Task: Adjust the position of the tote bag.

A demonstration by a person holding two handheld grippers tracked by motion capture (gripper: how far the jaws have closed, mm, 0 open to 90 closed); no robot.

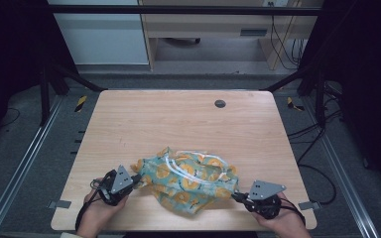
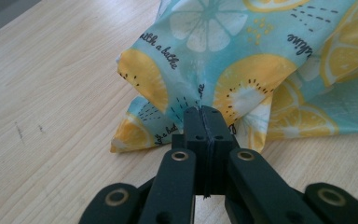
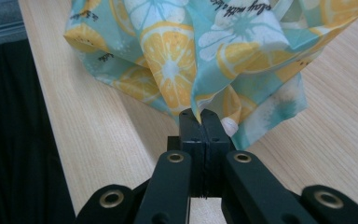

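A crumpled light-blue cloth (image 1: 188, 181) printed with orange and lemon slices lies on the near half of the wooden table (image 1: 178, 124), with white straps across its top. My left gripper (image 1: 138, 179) is at the cloth's left edge, and its jaws are shut on a pinch of the fabric (image 2: 200, 100). At the cloth's right edge my right gripper (image 1: 235, 196) is likewise shut on a fold of the fabric (image 3: 198, 105). The cloth (image 2: 242, 60) hangs slightly taut between both grips, and its lower folds (image 3: 168, 60) rest on the table.
A dark round grommet (image 1: 220, 103) sits in the table near its far edge. The table's near edge (image 3: 51, 116) runs close beside my right gripper. Metal frame rails (image 1: 25, 158) run along both sides of the table, and cables lie on the floor at right.
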